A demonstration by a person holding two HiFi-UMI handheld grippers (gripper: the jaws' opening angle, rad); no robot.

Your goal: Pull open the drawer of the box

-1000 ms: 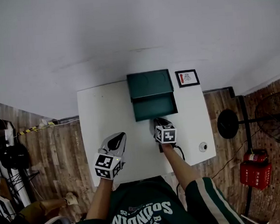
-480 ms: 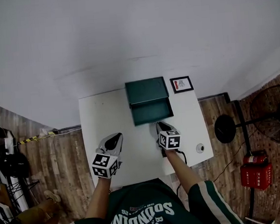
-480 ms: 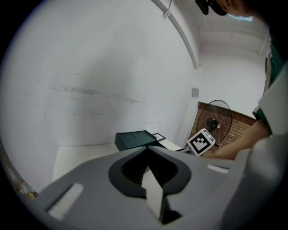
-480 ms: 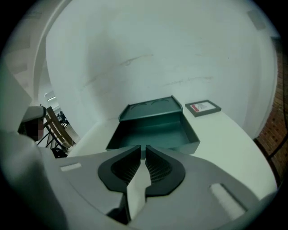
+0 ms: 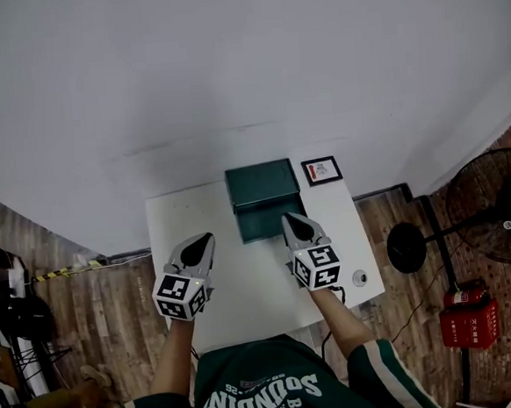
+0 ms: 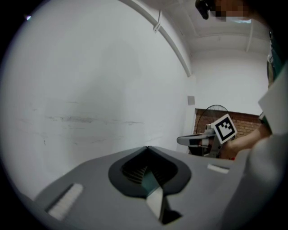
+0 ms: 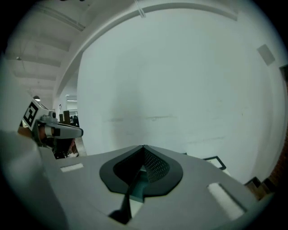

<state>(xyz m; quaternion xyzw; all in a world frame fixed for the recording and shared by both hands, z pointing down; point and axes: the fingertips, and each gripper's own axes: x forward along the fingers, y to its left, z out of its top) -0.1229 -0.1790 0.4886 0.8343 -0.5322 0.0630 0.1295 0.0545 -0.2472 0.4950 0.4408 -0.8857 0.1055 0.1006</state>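
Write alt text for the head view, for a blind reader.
Seen from above, a person holds a left gripper and a right gripper over a white table; at its far edge stands a green box with its drawer open.

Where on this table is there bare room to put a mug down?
The back left of the table is bare, from its left edge to the green box. There is also a bare strip between the left tool and right tool. The back right is crowded: box, open drawer, small frame.
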